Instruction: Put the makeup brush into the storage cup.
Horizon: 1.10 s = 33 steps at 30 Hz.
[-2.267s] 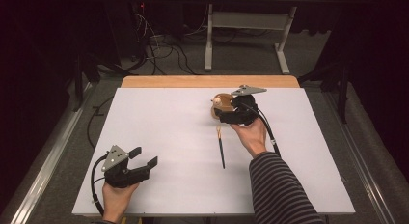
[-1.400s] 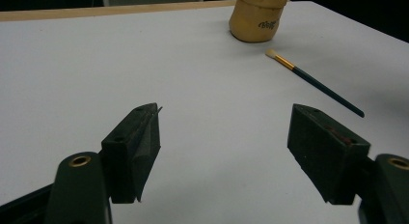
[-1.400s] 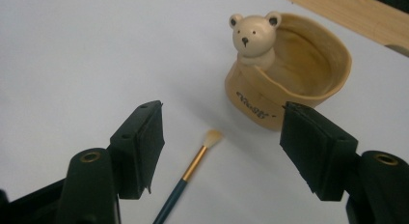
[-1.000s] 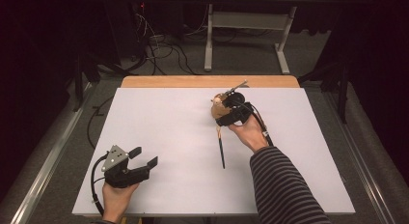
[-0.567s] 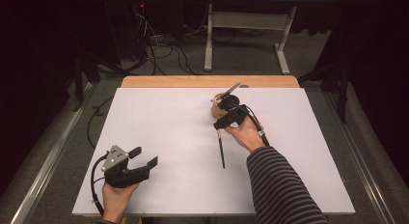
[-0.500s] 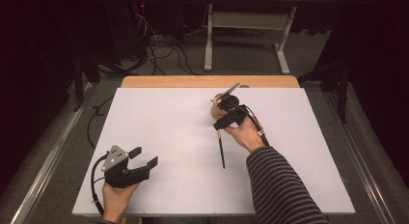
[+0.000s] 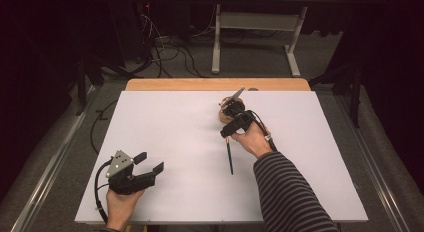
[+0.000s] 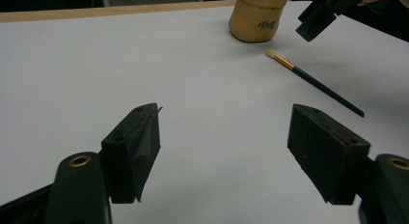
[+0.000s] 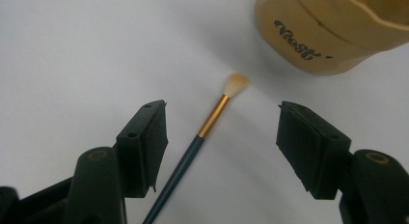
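A paintbrush (image 7: 230,159) with a dark blue handle, gold ferrule and pale bristles (image 9: 236,84) lies flat on the white sheet, bristles toward a tan lettered pot (image 7: 223,113). My right gripper (image 7: 226,134) tilts down over the brush's bristle end, just in front of the pot (image 9: 328,31). In the right gripper view the gripper (image 9: 223,132) is open and straddles the brush (image 9: 212,119); its jaws have just been closing a little, and the pads are clear of the brush. My left gripper (image 7: 150,162) rests open and empty at the near left, and its own view shows the gripper (image 8: 224,142) facing the pot (image 8: 258,19) and the brush (image 8: 313,81).
The white sheet (image 7: 165,122) covers most of the table, with a bare wooden strip (image 7: 215,84) at the far edge. A striped sleeve (image 7: 290,192) reaches in from the bottom right. Cables and a stand's legs (image 7: 250,47) lie on the floor beyond.
The right gripper has left the pot, come slightly nearer and tipped down over the brush's bristle end. The left gripper, brush and pot have not moved.
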Each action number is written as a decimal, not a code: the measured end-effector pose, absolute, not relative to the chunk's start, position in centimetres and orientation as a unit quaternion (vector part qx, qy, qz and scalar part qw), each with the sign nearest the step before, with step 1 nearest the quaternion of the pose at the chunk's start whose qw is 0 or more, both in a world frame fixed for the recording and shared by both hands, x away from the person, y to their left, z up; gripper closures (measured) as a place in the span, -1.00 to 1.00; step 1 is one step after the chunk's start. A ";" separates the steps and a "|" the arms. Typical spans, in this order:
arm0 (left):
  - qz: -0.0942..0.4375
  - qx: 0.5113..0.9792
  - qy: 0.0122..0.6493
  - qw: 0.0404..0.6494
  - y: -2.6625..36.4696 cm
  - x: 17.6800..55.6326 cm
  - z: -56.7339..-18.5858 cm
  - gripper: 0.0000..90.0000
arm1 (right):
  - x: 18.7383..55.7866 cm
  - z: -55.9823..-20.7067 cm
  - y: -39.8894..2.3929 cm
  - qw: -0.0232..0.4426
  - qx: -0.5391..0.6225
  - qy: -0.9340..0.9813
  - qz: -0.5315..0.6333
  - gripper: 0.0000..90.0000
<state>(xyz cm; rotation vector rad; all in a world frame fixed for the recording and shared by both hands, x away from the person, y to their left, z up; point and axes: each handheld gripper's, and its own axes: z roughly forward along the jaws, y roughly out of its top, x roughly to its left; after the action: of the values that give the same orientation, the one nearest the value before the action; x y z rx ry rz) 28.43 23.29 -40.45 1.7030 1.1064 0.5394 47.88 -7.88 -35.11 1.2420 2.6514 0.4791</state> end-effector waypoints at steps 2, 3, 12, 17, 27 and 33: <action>0.223 0.702 0.457 0.498 23.3 28.4 -40.4 -0.38 | 47.9 -35.4 -7.7 0.080 0.422 0.890 0.155 -0.14; 0.223 0.702 0.457 0.498 23.3 28.4 -40.4 -0.38 | 48.0 -35.5 -7.6 0.078 0.422 0.891 0.151 -0.14; 0.223 0.702 0.458 0.498 23.3 28.4 -40.4 -0.38 | 48.1 -36.2 -7.3 0.069 0.425 0.892 0.136 -0.11; 0.224 0.701 0.458 0.498 23.3 28.4 -40.4 -0.38 | 48.1 -36.9 -7.0 0.061 0.427 0.894 0.121 -0.06; 0.224 0.701 0.458 0.498 23.4 28.4 -40.4 -0.38 | 48.1 -37.9 -6.4 0.051 0.416 0.903 0.101 0.08; 0.224 0.701 0.458 0.499 23.4 28.4 -40.4 -0.38 | 48.2 -38.5 -6.4 0.046 0.415 0.904 0.091 0.20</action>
<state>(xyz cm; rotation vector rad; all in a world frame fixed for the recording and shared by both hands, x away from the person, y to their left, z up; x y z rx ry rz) 28.40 23.37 -40.42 1.6953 1.1094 0.5423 48.18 -6.44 -38.55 1.2677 2.7594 0.2768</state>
